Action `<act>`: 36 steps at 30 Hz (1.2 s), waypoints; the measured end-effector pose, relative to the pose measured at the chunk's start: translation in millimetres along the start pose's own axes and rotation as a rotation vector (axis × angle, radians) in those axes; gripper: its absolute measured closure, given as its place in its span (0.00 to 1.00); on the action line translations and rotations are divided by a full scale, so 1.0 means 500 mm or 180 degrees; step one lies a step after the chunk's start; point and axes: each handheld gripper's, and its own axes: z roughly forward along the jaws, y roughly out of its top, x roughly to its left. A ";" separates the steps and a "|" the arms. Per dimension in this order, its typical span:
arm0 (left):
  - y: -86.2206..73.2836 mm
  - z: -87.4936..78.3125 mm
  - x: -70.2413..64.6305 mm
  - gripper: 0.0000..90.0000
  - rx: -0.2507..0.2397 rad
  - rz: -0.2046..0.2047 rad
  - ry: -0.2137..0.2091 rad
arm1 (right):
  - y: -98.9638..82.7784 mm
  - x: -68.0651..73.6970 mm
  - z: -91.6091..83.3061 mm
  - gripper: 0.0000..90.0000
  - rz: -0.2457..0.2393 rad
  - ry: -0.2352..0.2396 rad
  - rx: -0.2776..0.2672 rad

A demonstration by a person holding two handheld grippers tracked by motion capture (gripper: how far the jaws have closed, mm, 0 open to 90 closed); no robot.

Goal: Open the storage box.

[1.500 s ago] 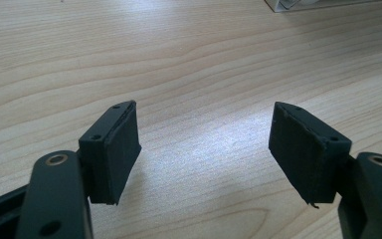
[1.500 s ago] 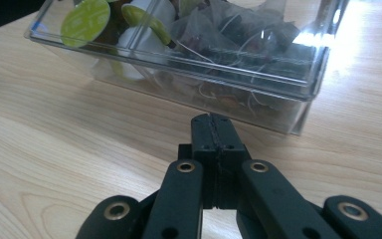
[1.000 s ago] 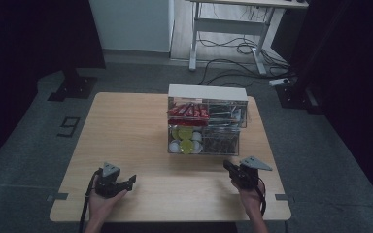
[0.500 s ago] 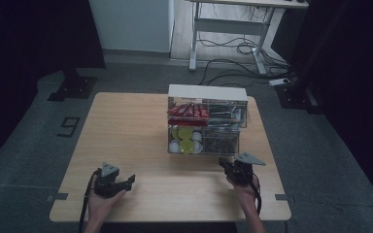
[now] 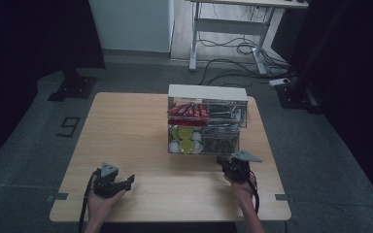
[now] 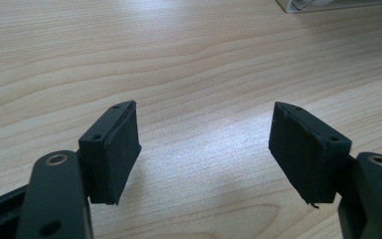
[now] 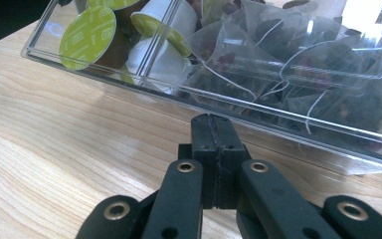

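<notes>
Right gripper (image 7: pixel 214 130): jaws pressed together pad to pad, with nothing between them. The joined tip sits low over the table (image 5: pixel 126 131), just short of the front wall of the organizer (image 7: pixel 258 107); whether it touches the wall cannot be told. In the high view this gripper (image 5: pixel 222 160) lies at the organizer's (image 5: pixel 207 127) near right corner, a grey three-cornered plate on its top.

Left gripper (image 6: pixel 204 144): jaws set well apart and empty, their flat black pads ribbed and slightly frayed at the edges, hovering over bare wood. In the high view it (image 5: pixel 128 179) rests in the hand at the near left of the table, well apart from the organizer.

Materials: the table is pale wood with a fine wavy grain. The organizer is a clear, hard plastic box with a white top, divided into compartments. Its lower left compartment holds round capsules (image 7: pixel 87 37) with green foil lids and white cups; the lower right holds translucent pyramid tea bags (image 7: pixel 278 55) with thin strings. Red packets (image 5: pixel 188 111) fill the upper left.

Change since a second ago: the right gripper has moved slightly forward and inward, closer to the organizer front. The left gripper keeps its place, and both jaw settings are unchanged.
</notes>
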 end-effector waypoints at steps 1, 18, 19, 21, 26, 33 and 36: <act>0.000 0.000 -0.001 0.31 0.0012 0.0013 -0.0002 | 0.000 0.000 0.000 1.00 0.0000 -0.0002 -0.0002; 0.002 0.000 0.001 0.31 0.0009 0.0029 -0.0012 | 0.002 -0.008 -0.017 1.00 0.0056 0.0013 -0.0057; 0.002 0.000 0.002 0.31 0.0008 0.0025 -0.0008 | 0.003 -0.007 -0.019 1.00 0.0061 0.0017 -0.0067; 0.002 0.001 0.004 0.31 0.0020 0.0019 -0.0002 | 0.004 -0.007 -0.020 1.00 0.0053 0.0006 -0.0082; 0.001 0.000 0.006 0.31 0.0013 0.0012 0.0011 | 0.007 -0.009 -0.025 1.00 0.0061 0.0004 -0.0120; 0.000 0.003 0.002 0.31 0.0027 0.0026 0.0006 | 0.015 -0.008 -0.039 1.00 0.0067 0.0008 -0.0208; 0.000 0.006 0.004 0.31 0.0037 0.0016 0.0010 | 0.022 -0.006 -0.047 1.00 0.0066 0.0014 -0.0270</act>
